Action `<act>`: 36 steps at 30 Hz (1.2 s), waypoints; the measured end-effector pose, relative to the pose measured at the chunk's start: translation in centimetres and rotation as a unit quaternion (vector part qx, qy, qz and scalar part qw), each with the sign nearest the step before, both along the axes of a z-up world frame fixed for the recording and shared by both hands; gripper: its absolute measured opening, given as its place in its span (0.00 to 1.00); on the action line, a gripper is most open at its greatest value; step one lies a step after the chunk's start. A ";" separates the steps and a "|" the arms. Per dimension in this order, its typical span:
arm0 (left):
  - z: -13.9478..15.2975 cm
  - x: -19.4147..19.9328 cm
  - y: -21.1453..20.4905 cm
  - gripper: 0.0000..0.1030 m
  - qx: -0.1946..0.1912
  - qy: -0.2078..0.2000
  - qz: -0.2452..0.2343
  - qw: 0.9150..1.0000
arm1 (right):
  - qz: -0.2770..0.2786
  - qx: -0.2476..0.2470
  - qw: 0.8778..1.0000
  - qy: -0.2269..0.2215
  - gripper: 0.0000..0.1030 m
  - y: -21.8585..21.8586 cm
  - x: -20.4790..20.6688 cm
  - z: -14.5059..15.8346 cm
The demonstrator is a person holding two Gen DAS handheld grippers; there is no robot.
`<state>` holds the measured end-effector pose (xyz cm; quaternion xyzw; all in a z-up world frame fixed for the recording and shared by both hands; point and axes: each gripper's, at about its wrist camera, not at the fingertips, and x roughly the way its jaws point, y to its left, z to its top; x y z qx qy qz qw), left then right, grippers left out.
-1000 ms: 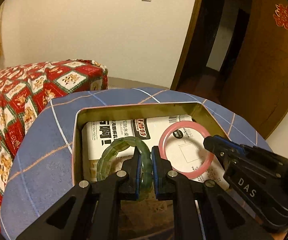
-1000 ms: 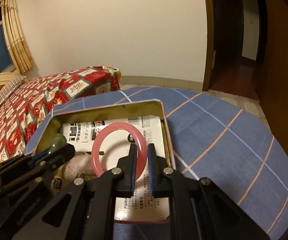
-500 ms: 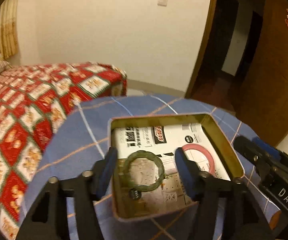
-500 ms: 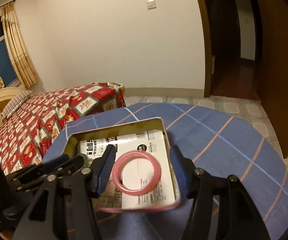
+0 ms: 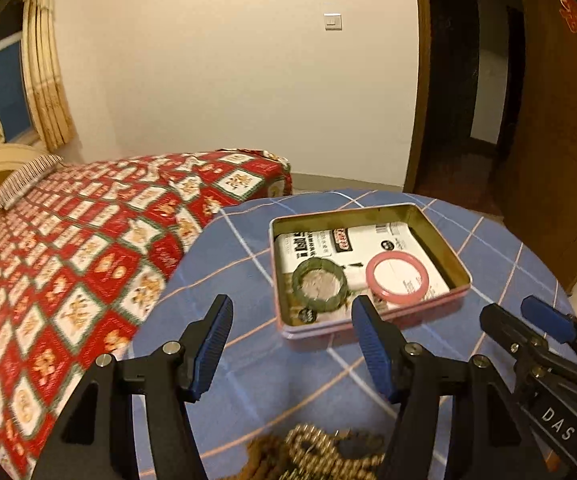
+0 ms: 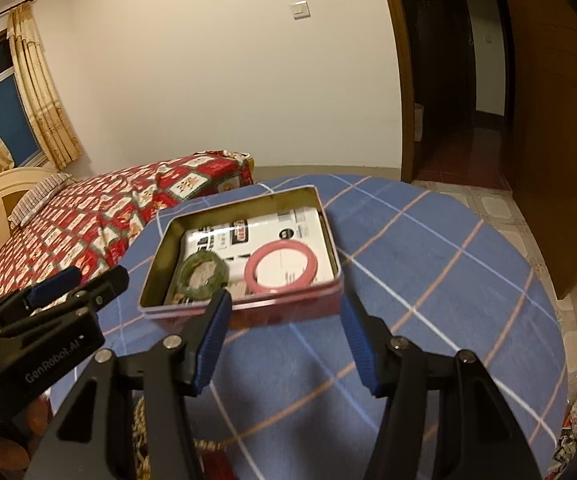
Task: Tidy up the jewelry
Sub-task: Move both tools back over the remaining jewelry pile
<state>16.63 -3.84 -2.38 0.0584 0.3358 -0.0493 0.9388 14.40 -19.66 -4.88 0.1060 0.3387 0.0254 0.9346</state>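
A pink metal tin [image 5: 372,326] [image 6: 248,306] stands on the round blue checked table [image 5: 248,380] [image 6: 428,260]. Inside it, on a white printed card, lie a green bangle [image 5: 319,280] [image 6: 204,274] on the left and a pink bangle [image 5: 398,278] [image 6: 281,266] on the right. My left gripper [image 5: 292,340] is open and empty, held above the table in front of the tin. My right gripper [image 6: 284,332] is open and empty, also in front of the tin. A heap of beaded chains [image 5: 312,456] lies on the table below my left gripper.
A bed with a red patterned cover [image 5: 88,248] stands close to the table's left side. A wooden door [image 5: 560,140] and a dark doorway are at the right. The table edge drops off at the right to a tiled floor [image 6: 500,204].
Both grippers opened and let go of the bangles, which now lie in the tin. Both grippers drew back and up from the tin to in front of it.
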 end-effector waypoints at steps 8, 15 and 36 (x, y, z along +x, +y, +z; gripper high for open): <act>-0.1 -3.5 1.2 0.61 -0.005 -0.001 0.016 1.000 | 0.008 -0.004 1.000 -0.002 0.59 0.8 -2.7 0.0; -0.2 -5.4 1.8 0.61 0.000 -0.005 0.025 1.000 | 0.017 -0.011 1.000 -0.006 0.59 2.0 -4.3 0.1; -3.5 -9.1 7.6 0.61 -0.016 0.007 0.047 0.999 | 0.060 -0.023 0.998 0.007 0.58 3.7 -6.7 -1.6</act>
